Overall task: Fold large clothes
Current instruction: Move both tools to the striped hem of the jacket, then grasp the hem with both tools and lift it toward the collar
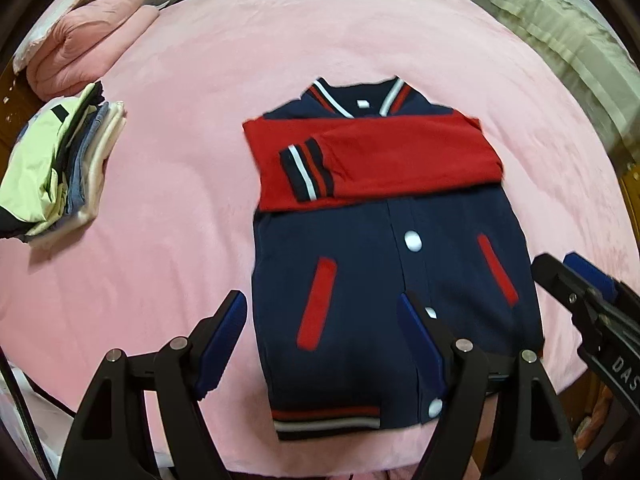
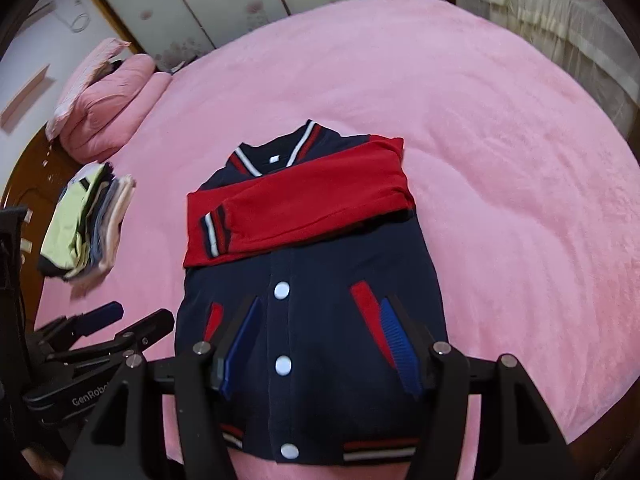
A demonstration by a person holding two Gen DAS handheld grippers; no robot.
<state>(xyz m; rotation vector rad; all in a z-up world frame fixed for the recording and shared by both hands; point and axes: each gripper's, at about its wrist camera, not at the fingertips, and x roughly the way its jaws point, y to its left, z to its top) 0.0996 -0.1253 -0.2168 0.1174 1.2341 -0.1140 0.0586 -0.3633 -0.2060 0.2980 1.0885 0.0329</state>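
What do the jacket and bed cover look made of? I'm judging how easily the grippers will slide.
Jacket: likely matte cotton-type knit with ribbed striped hem and glossy white snaps. Bed cover: seemingly plush pink fleece, with a soft mottled nap.

Left gripper (image 1: 322,320) and right gripper (image 2: 320,320): black frames, 2 ribbed blue pads each, silver pins (white "GenRobo" lettering).

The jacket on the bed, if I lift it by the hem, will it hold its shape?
Probably not: the jacket looks like soft knit, so it should droop. The folded red sleeves lie loose and may slide off. The fuzzy bedspread likely grips it.
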